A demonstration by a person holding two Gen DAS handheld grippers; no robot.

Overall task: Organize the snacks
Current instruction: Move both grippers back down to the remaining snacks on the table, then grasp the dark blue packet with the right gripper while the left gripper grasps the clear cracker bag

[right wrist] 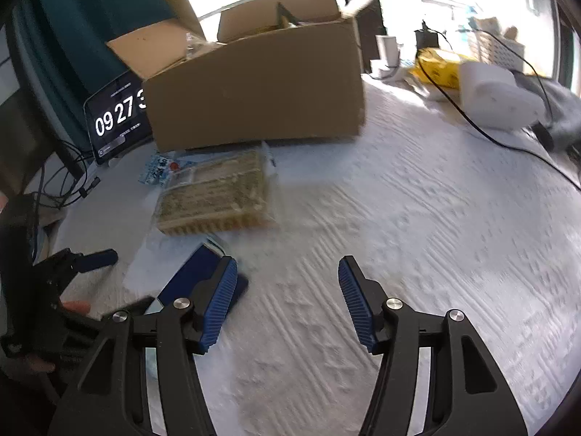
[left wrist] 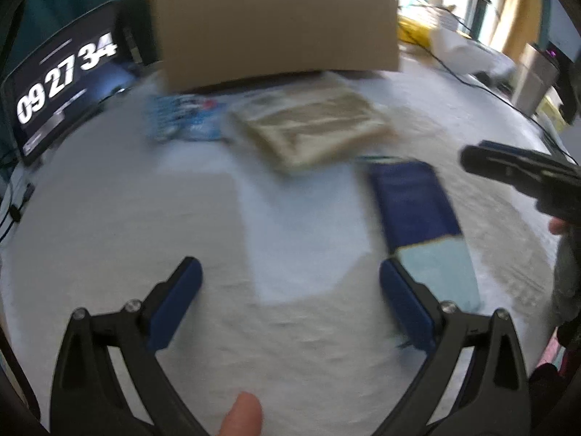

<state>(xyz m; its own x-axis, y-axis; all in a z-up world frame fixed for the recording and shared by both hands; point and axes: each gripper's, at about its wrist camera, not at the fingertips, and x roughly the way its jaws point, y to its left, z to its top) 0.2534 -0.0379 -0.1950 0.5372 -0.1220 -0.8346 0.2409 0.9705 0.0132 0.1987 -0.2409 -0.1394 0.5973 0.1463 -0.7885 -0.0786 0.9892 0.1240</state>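
Observation:
A clear pack of tan wafer sticks [left wrist: 312, 123] [right wrist: 214, 196] lies on the white cloth in front of the cardboard box [left wrist: 276, 25] [right wrist: 254, 98]. A small blue-and-white snack packet [left wrist: 185, 116] [right wrist: 159, 169] lies to its left. A dark blue flat pack with a pale end [left wrist: 417, 210] [right wrist: 198, 272] lies nearer. My left gripper [left wrist: 290, 272] is open over bare cloth, its right pad beside that pack's pale end. My right gripper [right wrist: 287, 269] is open with nothing between its pads, the blue pack just behind its left finger. Each gripper shows at the edge of the other's view.
A tablet [left wrist: 61, 87] [right wrist: 116, 116] with a clock display leans left of the box, cables trailing beside it. At the back right lie a yellow bag [right wrist: 439, 65], a white bundle [right wrist: 497, 94] and a black cable [right wrist: 490, 134]. The white cloth [right wrist: 417, 218] covers the table.

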